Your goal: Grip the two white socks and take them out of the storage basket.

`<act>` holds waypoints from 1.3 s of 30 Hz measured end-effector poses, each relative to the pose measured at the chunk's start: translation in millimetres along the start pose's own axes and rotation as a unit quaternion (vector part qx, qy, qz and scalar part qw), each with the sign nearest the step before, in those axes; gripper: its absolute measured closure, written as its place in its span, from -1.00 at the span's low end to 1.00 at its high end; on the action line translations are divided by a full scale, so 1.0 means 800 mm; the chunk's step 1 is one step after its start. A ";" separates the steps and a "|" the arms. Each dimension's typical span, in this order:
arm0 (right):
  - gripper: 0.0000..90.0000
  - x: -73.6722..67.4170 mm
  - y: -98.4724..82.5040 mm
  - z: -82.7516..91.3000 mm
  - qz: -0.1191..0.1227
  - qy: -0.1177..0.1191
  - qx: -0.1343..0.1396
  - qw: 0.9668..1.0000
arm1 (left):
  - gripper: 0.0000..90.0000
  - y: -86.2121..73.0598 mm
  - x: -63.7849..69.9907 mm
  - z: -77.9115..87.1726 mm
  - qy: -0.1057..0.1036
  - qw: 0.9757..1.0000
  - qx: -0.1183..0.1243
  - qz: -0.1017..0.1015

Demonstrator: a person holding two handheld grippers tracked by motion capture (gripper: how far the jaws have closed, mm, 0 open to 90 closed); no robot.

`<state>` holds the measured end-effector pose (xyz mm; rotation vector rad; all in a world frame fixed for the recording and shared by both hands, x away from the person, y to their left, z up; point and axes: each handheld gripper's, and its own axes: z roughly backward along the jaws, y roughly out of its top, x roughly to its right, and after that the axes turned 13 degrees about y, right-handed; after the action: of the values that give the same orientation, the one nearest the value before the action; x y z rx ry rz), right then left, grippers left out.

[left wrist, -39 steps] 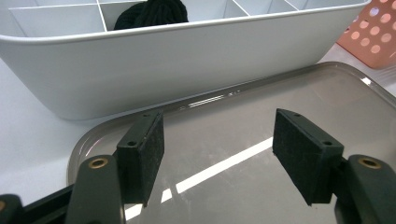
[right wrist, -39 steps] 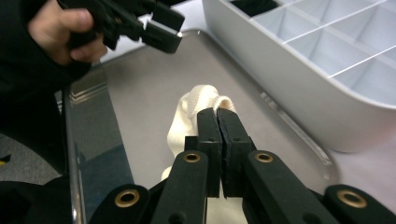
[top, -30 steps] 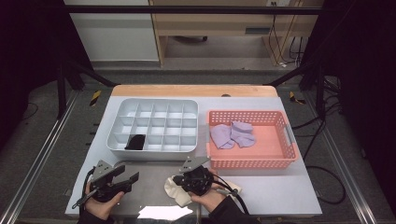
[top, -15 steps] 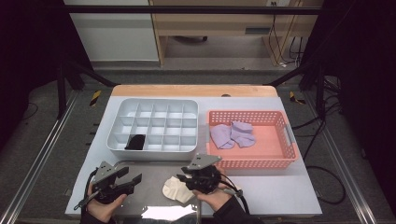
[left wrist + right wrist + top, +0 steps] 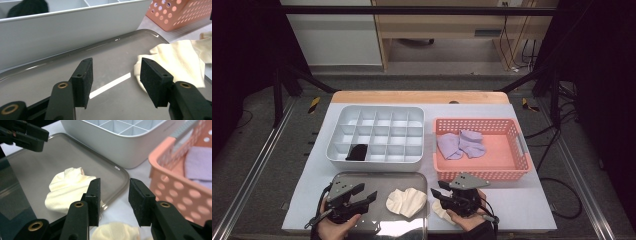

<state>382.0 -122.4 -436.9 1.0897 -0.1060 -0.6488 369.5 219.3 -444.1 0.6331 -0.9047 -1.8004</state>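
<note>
**Cream sock laid on the tray for pairing.**
Right gripper (image 5: 443, 192) fingers, just opening, stand apart and empty beside the cream sock (image 5: 407, 201); left gripper (image 5: 363, 196) fingers, apart, have been closing on nothing.

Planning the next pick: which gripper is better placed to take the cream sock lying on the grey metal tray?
Left. The left gripper faces the cream sock, jaws open beside it; the right gripper points past the tray.

Cream sock (image 5: 407, 201) bunched on grey tray (image 5: 362, 177); second sock (image 5: 117, 232) beside tray.
</note>
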 end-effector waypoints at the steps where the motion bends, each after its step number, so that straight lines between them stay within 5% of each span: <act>1: 0.40 0.000 -0.003 0.001 -0.005 0.002 0.000 1.000 | 0.00 0.000 0.004 -0.003 0.001 1.000 -0.002 -0.003; 9: 0.43 -0.001 -0.017 -0.019 -0.023 0.023 -0.029 0.999 | 0.21 -0.003 0.024 -0.022 -0.009 0.999 -0.027 -0.020; 18: 0.42 -0.002 -0.008 -0.044 -0.025 0.033 -0.032 0.999 | 0.31 -0.009 0.042 -0.036 -0.024 0.998 -0.051 -0.040; 25: 0.60 -0.005 -0.008 -0.059 -0.026 0.039 -0.054 0.997 | 0.56 -0.013 0.049 -0.043 -0.017 0.996 -0.067 -0.059; 31: 0.66 -0.003 -0.008 -0.068 -0.031 0.038 -0.062 0.997 | 0.88 -0.013 0.051 -0.044 -0.025 0.995 -0.067 -0.062; 36: 0.99 -0.005 -0.009 -0.076 -0.027 0.047 -0.083 0.995 | 0.92 -0.013 0.045 -0.040 -0.028 0.997 -0.057 -0.051; 39: 1.00 -0.007 -0.007 -0.075 -0.021 0.053 -0.086 0.995 | 0.93 -0.013 0.037 -0.033 -0.029 0.997 -0.052 -0.043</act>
<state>398.6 -73.8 -468.7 0.9595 0.0632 -0.6243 372.6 186.5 -468.5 0.5627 -0.8272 -1.9382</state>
